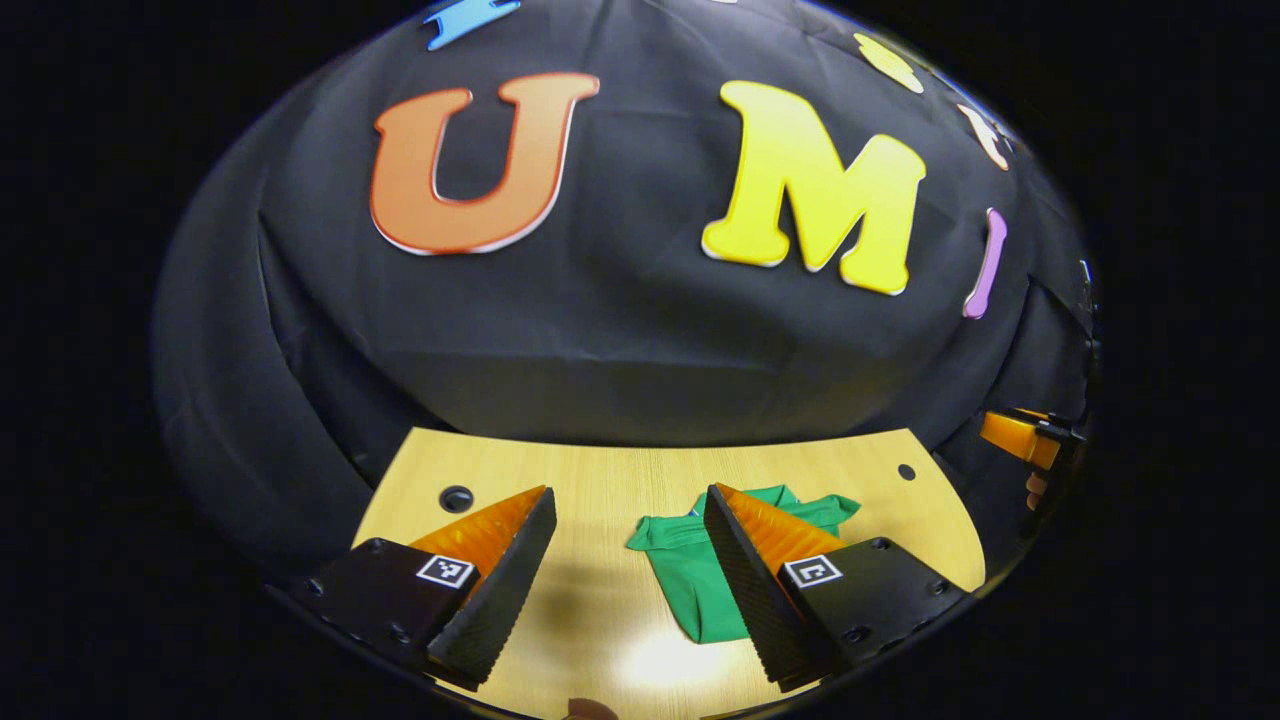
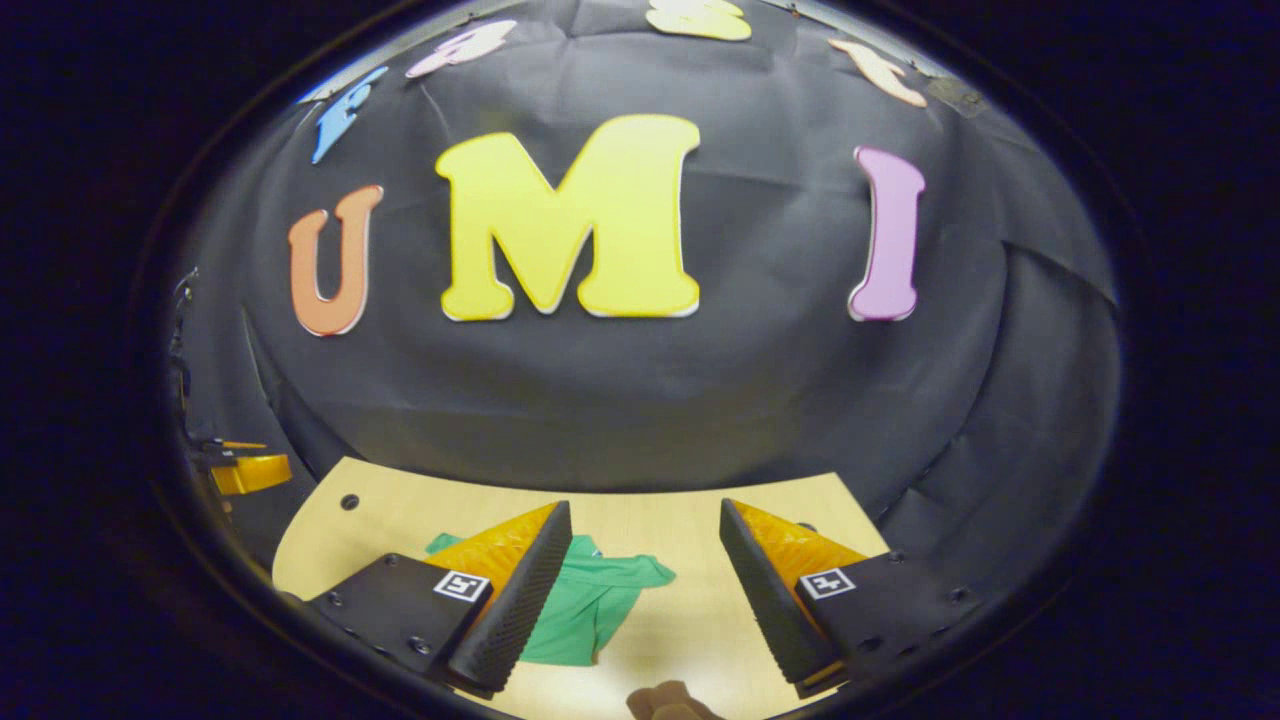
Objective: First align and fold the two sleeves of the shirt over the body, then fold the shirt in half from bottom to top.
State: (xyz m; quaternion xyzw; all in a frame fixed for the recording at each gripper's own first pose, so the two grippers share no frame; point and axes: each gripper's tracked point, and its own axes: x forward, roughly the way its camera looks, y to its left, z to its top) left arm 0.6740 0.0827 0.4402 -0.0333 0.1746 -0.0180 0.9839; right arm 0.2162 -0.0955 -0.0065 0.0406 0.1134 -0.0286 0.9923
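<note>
Green shirt (image 1: 700,580): lies flat on the wooden table (image 1: 620,480), sleeves spread out to either side, not yet folded.

My left gripper (image 1: 630,500): held above the table, jaws spread wide, nothing between them. The shirt sits below and ahead, partly behind the right-hand finger in the left gripper view.

My right gripper (image 2: 645,510): held above the table, jaws wide apart, gripping nothing. In the right gripper view the shirt (image 2: 590,600) lies toward the left, partly behind the left-hand finger, one sleeve reaching into the gap.

Neither gripper touches the cloth.
</note>
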